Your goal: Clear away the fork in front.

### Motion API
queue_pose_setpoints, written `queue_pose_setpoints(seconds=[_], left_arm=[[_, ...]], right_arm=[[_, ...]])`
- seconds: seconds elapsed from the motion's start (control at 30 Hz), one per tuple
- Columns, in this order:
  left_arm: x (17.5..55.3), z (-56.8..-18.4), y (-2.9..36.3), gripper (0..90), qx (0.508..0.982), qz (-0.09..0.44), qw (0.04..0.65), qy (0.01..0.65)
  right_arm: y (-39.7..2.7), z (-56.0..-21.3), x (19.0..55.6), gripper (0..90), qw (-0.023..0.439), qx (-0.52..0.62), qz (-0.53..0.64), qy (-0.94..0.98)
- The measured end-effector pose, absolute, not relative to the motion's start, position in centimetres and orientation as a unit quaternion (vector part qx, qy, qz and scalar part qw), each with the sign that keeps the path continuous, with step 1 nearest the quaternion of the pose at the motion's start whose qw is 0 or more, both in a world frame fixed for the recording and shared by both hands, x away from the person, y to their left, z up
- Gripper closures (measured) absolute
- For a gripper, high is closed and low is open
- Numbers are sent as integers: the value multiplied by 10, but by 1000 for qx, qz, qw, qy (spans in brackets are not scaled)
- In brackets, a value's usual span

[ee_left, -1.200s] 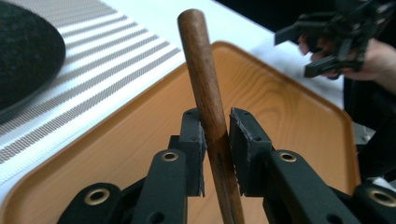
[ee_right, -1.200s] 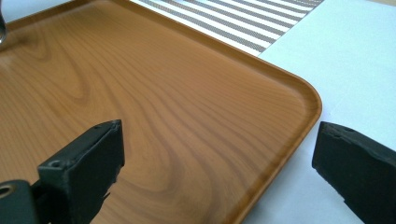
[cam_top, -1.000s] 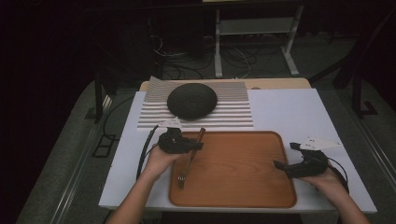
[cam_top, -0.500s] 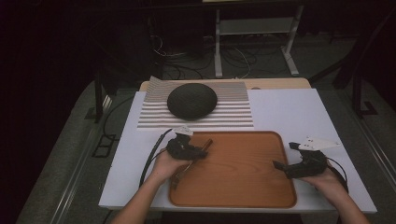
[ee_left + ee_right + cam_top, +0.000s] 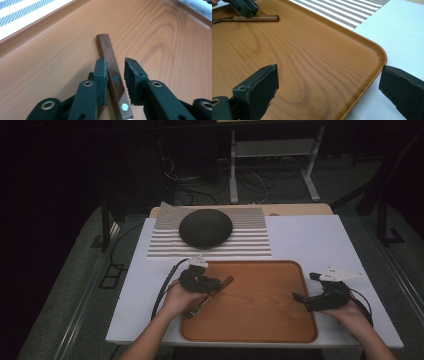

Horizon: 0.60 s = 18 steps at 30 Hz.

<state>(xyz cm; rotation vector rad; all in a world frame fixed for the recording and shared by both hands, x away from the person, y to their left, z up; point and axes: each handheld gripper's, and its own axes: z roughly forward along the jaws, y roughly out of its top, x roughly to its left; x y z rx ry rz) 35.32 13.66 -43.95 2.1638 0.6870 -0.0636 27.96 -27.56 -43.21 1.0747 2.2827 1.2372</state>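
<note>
On the white tabletop [image 5: 310,240] lies a wooden tray [image 5: 265,320]. Over its left end the left tool [image 5: 116,72], jaws just closing, straddles a wooden-handled utensil [image 5: 110,65] without clamping it. The right tool [image 5: 327,82] is spread wide over the tray's right rim. Farther off a dark dome [image 5: 205,228] sits on a striped mat [image 5: 250,245]; beyond it, dim floor with cables.

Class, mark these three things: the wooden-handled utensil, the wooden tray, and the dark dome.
wooden-handled utensil [image 5: 108,51], left gripper view, on its handle.
wooden tray [image 5: 260,300], high view, bare floor.
dark dome [image 5: 205,227], high view, its top.
</note>
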Motion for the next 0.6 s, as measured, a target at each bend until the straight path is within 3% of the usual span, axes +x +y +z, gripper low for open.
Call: queue_pose_setpoints(seconds=[0.23,0.6], left_arm=[[343,-429,123,895,864,-32,440,243],[336,-438,102,897,887,-21,405,220]], right_arm=[[-279,-434,279,26,162,378,436,800],[-281,-433,279,26,164,380,437,799]])
